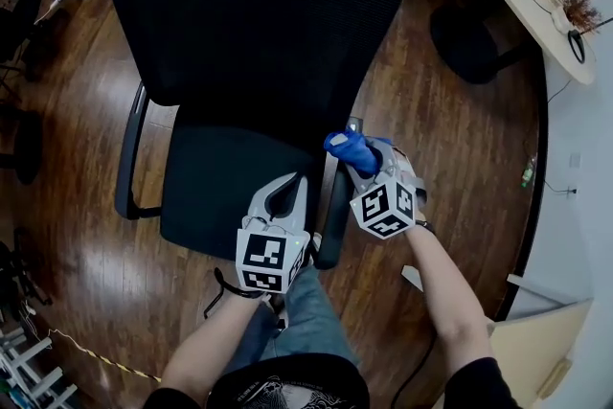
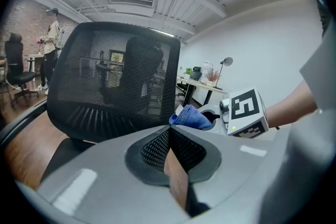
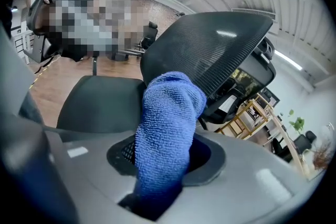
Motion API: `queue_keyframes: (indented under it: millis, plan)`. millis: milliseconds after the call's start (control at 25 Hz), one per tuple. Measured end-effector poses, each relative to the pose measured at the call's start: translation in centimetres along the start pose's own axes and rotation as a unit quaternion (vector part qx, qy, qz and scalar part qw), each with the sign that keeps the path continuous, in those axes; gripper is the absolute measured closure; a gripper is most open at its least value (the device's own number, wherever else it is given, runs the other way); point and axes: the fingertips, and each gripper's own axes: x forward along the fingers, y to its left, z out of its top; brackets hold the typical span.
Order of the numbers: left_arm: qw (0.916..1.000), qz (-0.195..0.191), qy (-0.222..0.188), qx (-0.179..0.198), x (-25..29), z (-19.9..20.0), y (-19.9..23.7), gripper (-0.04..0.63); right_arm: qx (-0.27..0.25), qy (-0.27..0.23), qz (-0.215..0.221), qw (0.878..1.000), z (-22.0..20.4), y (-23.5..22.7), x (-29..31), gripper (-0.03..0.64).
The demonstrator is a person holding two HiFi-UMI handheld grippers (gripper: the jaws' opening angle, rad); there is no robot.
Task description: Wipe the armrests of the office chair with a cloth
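Blue cloth (image 1: 351, 148), black mesh chair (image 1: 254, 24), glossy brown wooden floor (image 1: 450, 158).

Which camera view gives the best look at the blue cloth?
The right gripper view: the blue cloth fills the middle, pinched between the jaws, weave plain. The head view shows only a small blue bundle by the armrest; the left gripper view, a small fold seen from the side.

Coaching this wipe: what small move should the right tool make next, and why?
Probably lower the right tool until the blue cloth presses the armrest beneath it. The cloth is clamped in its jaws and sits over that armrest's far end; contact isn't clear.
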Motion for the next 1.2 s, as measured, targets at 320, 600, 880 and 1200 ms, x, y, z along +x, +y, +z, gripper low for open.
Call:
queue_keyframes:
  millis: [320,600,880,1200]
  plan:
    - [0.9993,-0.032,0.002,0.017,-4.7,-2.6,-1.2,0.592,0.018,0.017,-0.014,1.000,-0.3,6.2,-3.3,0.476]
    - [0.9985,-0.045,0.000,0.031,-8.5,-4.5,-1.1,0.592,0.026,0.022,-0.031,0.999,-0.1,11.2,-5.4,0.476]
    - [0.9969,-0.066,-0.002,0.042,-13.1,-7.3,-1.9,0.592,0.047,0.027,-0.054,0.997,-0.4,16.5,-8.5,0.476]
    - [0.9960,-0.080,0.015,0.037,-16.6,-11.2,-2.5,0.592,0.078,0.023,-0.087,0.993,-0.9,21.9,-10.9,0.476]
